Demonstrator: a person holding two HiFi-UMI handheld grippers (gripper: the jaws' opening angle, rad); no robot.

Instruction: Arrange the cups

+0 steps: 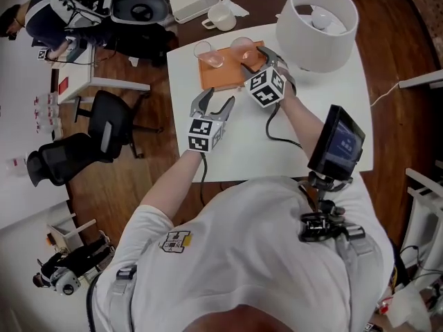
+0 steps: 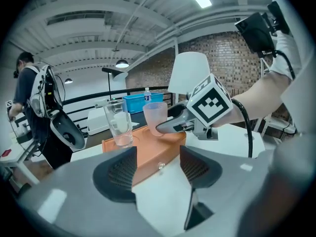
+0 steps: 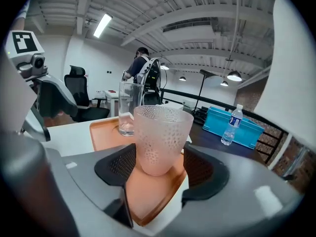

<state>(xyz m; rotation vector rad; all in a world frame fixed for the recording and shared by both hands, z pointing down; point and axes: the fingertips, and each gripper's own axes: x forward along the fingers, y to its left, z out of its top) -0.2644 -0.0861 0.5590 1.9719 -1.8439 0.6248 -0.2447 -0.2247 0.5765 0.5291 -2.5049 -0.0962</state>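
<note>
Pink cup (image 3: 160, 137) upright on the orange tray (image 3: 106, 132), gripped by the right claw (image 3: 158, 168).
Its long axis is vertical, mouth up, with the pads closed on its sides. The clear glass (image 3: 127, 110) stands upright beyond it. The left claw (image 2: 158, 169) tilts down, open and empty, over the white surface (image 2: 163, 204).
</note>
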